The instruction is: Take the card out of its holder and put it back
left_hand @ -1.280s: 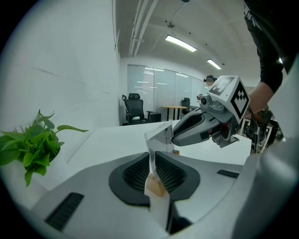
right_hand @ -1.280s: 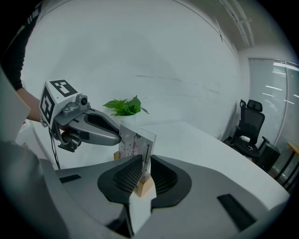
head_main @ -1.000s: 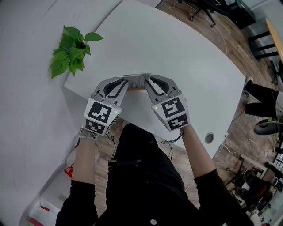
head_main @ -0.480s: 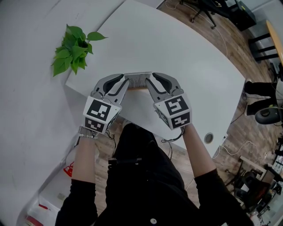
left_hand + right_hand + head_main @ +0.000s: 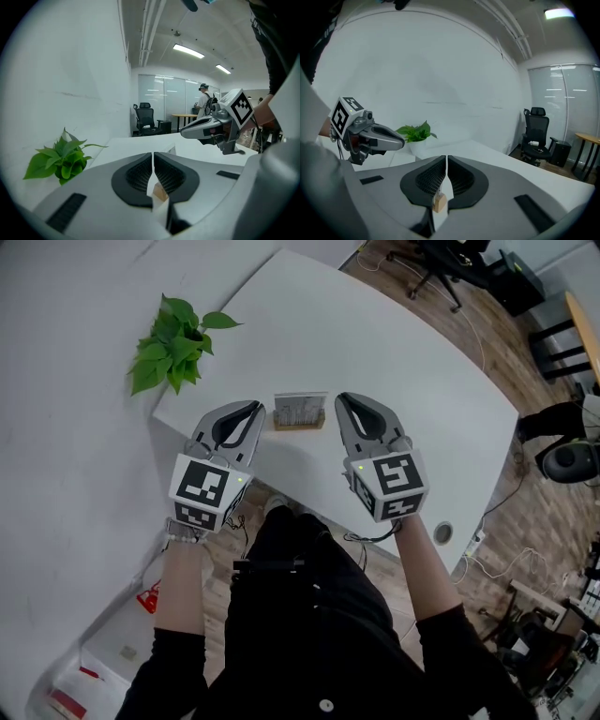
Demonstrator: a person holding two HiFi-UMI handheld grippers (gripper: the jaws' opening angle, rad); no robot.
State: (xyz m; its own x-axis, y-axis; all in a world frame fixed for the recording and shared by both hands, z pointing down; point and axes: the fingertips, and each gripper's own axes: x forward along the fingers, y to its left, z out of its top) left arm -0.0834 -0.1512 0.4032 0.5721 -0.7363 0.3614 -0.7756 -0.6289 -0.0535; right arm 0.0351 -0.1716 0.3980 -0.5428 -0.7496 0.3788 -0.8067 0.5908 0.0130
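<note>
Card (image 5: 300, 408): upright in holder (image 5: 299, 425), by near edge of table (image 5: 422, 381).
Left gripper (image 5: 254, 407): jaws just closing, nearly together, empty.
Right gripper (image 5: 346, 398): jaws together, empty.

1. Card (image 5: 300, 408): a pale grey rectangle with fine dark markings across its face, too small to read. It stands upright on its long edge, seated in the holder, with its face turned toward the desk's (image 5: 375, 343) near edge.

2. Holder (image 5: 299, 425): a short, light-brown wooden block, slightly wider than the card. It lies flat on the desk top, close to the desk's near edge and toward its left corner. Its long side runs roughly parallel to that edge.
</note>
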